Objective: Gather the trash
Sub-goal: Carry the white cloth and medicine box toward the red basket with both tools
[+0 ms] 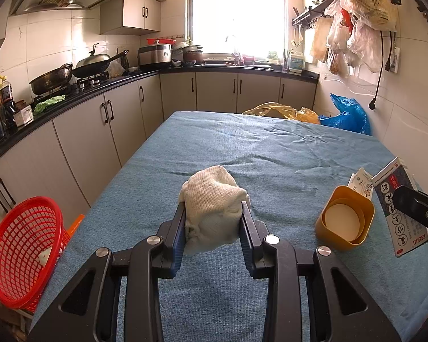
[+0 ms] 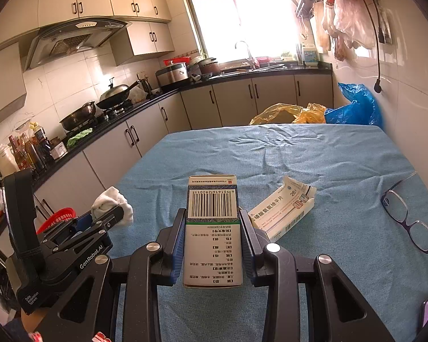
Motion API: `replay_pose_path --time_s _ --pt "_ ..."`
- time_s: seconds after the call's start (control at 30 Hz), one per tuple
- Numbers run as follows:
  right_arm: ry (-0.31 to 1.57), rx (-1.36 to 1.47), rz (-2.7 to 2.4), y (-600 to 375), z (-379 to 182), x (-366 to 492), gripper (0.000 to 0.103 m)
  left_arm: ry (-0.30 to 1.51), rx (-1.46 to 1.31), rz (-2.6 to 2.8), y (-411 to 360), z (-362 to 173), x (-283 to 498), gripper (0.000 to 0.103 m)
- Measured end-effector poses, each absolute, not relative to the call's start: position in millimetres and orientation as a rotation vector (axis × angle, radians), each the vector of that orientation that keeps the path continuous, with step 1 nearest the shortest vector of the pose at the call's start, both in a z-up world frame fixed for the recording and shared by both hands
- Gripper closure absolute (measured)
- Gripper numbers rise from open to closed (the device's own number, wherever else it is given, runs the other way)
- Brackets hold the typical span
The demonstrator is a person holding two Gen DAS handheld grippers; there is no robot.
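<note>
The left claw (image 1: 214, 222) is clamped on a balled white rag (image 1: 211, 199); the right claw (image 2: 212, 242) is clamped on a carton (image 2: 212, 228), its long axis running along the fingers. The red basket (image 1: 22, 256) sits low to the left claw's left, off the table (image 1: 271, 148) edge. The left hand is nearer, so its rag likely drops first. A second box (image 2: 282, 211) lies just right of the right claw.

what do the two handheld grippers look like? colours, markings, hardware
Both are matte black plastic with angular linkage arms, triangular cut-outs and round silver pivot pins. The fingers carry blue ribbed pads on their inner faces. Seen from the right wrist view, the left gripper has white "GenRobot.AI" lettering on its body and "Data Acquisition System" on its handle. The right gripper looks alike. No hands or sleeves visible.
</note>
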State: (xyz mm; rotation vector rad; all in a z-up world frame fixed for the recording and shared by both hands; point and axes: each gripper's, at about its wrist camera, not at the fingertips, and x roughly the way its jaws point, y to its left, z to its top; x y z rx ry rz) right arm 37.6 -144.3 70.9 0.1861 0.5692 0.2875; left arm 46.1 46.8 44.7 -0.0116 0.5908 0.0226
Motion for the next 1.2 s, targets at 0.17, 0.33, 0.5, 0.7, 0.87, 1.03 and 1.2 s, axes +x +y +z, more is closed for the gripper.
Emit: replay_pose_path --time_s 0.17,0.33,0.5,0.7,0.87,1.03,1.2 --pt "0.570 0.186 0.287 -144 70 38 0.066 0.590 -0.012 0.023 47 45 46 0.071" --pt "0.570 0.187 0.287 -144 71 38 0.066 0.589 -0.011 0.023 47 45 46 0.071" --pt "0.577 0.193 0.275 -148 68 40 0.066 0.589 -0.032 0.019 51 47 46 0.071" --pt "0.583 0.209 0.255 -154 65 44 0.066 0.569 -0.045 0.018 55 58 35 0.071" --pt "0.581 0.213 0.256 -153 65 42 0.066 0.567 -0.065 0.013 59 66 21 0.071" --pt "0.565 0.214 0.260 -151 69 38 0.066 0.562 -0.069 0.022 66 71 11 0.071" --pt "0.560 0.216 0.268 -150 71 35 0.066 0.547 -0.070 0.032 69 77 3 0.071"
